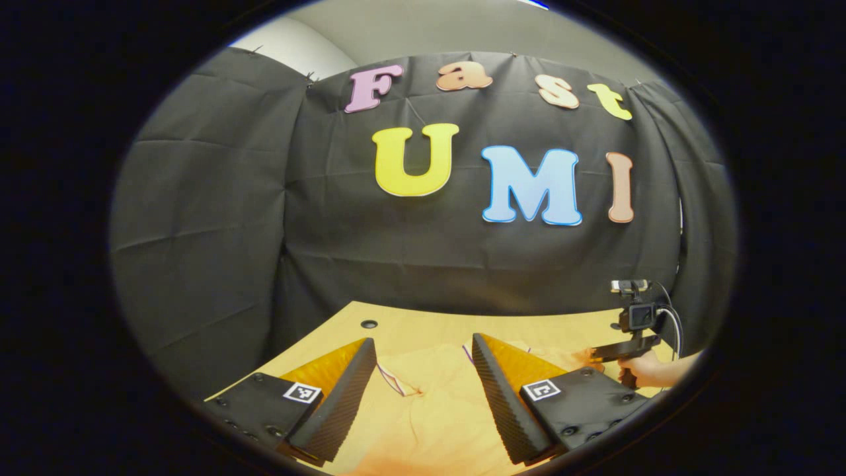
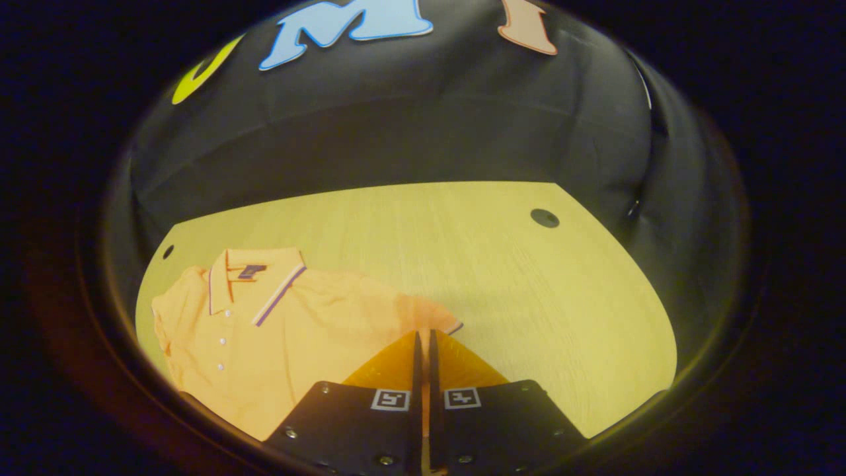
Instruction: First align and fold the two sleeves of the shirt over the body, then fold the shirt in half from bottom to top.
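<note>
Orange shirt (image 2: 277,330) is lying flat on the wooden table (image 2: 462,251), collar toward the back wall. Right gripper (image 2: 423,344) is pinching the sleeve (image 2: 423,314), jaws nearly closed. Left gripper (image 1: 423,357) is hovering wide open over the shirt, gripping nothing.

Soft cloth shirt (image 2: 310,330), matt wood table (image 2: 462,251)
</note>
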Demonstrator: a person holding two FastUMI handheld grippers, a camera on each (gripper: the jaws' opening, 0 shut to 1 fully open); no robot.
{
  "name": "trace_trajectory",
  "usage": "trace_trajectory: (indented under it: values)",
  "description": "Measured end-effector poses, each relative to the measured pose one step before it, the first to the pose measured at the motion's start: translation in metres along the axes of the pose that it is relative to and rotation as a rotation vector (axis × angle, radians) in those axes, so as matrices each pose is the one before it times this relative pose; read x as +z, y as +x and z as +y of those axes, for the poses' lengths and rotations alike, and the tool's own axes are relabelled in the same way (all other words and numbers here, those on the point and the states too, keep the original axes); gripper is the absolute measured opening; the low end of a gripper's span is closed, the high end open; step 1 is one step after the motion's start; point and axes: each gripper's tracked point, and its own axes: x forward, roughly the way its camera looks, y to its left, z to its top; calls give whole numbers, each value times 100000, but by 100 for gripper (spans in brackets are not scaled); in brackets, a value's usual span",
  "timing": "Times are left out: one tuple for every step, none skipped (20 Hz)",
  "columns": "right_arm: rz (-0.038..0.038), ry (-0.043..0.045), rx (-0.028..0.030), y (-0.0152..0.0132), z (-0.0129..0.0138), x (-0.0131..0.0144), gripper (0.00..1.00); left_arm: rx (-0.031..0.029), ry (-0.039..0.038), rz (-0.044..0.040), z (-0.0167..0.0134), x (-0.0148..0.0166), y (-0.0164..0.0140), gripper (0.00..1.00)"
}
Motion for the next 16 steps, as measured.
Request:
trace_trajectory:
  values:
    - [-1167, -2704, 1060, -333, 742, 375, 5, 104, -468, -298, 39, 47, -247, 94]
    - [-1149, -2218, 1288, -318, 860, 328, 5, 259, -127, -314, 85, 139, -167, 94]
    - [-796, -1748, 2054, -325, 1031, 352, 5, 386, 39, -392, 148, 79, -197, 94]
    - [-332, -1101, 1349, -78, 847, 16, 6, 409, -26, -405, 181, 131, -221, 93]
    - [-288, -935, 1347, -160, 828, 221, 6, 574, -35, -216, 254, 30, -335, 93]
    - [-2, -696, 1036, 46, 734, -104, 6, 896, 413, -306, 345, 61, -248, 93]
    - [581, -669, 1115, -11, 746, -115, 6, 612, 610, -386, 272, -65, -282, 93]
    - [325, -397, 991, 169, 720, -182, 7, 541, 419, -45, 169, 27, -279, 93]
    - [482, -530, 760, -11, 679, -122, 7, 319, -13, 180, 202, -52, -293, 93]
    - [433, -483, 690, 43, 568, -196, 7, 400, -380, 403, 189, -107, -213, 94]
    - [604, -439, 711, 67, 597, -157, 7, 386, -464, 359, 299, -270, -194, 95]
    - [474, -363, 767, 57, 555, -221, 7, 446, -379, 133, 256, -39, -123, 93]
    - [259, -432, 444, 149, 469, -110, 7, 359, -250, 97, 256, 29, -126, 93]
    - [265, -349, 60, 169, 316, -161, 7, 400, -76, 56, 262, -21, -12, 93]
    - [623, -52, 424, 3, 365, -98, 7, 180, -5, 75, 255, -110, 42, 93]
    - [644, 140, 640, 184, 428, -293, 7, 66, 64, 177, 156, -54, -21, 94]
